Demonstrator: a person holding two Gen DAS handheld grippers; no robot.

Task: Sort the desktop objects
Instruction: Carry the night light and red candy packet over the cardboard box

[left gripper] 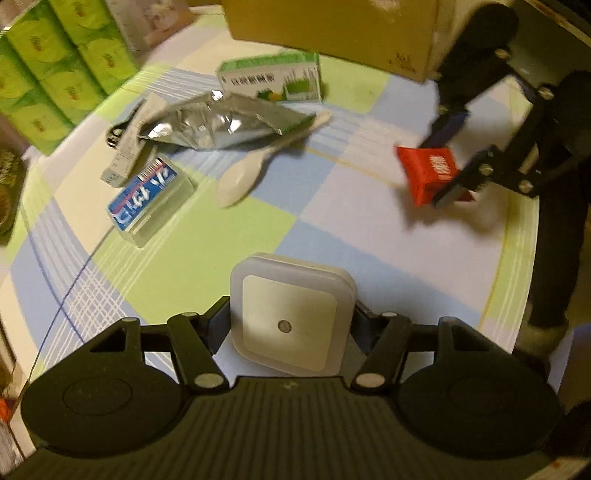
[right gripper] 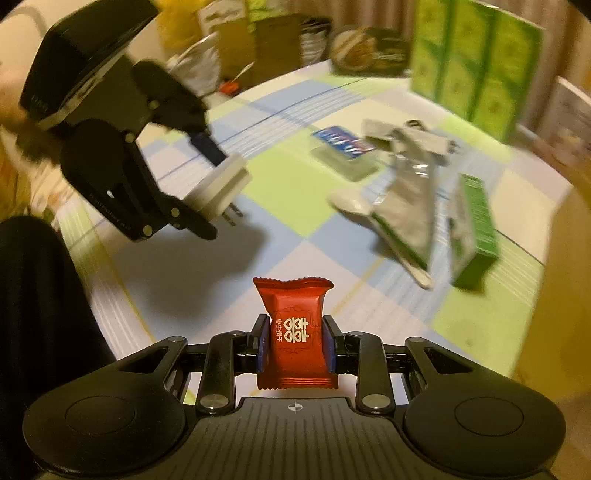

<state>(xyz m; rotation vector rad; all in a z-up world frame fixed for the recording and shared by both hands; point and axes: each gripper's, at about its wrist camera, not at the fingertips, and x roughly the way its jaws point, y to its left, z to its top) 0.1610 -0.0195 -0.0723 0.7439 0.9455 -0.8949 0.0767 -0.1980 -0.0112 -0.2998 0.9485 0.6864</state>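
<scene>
Red foil, a small candy packet (right gripper: 295, 332), sits clamped upright in the right gripper (right gripper: 295, 343), the left gripper (left gripper: 291, 325) likewise clamped on a square white plug-in night light (left gripper: 291, 314), both seemingly lifted for sorting away from the silver foil pouch (left gripper: 221, 123), white plastic spoon (left gripper: 243, 177) and green carton (left gripper: 273, 77) across the checked tablecloth (left gripper: 229, 229) at upper left.

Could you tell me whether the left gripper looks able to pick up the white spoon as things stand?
Probably not yet: the left gripper is shut on the white night light, though the white spoon lies mostly uncovered.

Round table (left gripper: 207, 236) in checked cloth, cardboard box (left gripper: 332, 29) behind, warm light
</scene>
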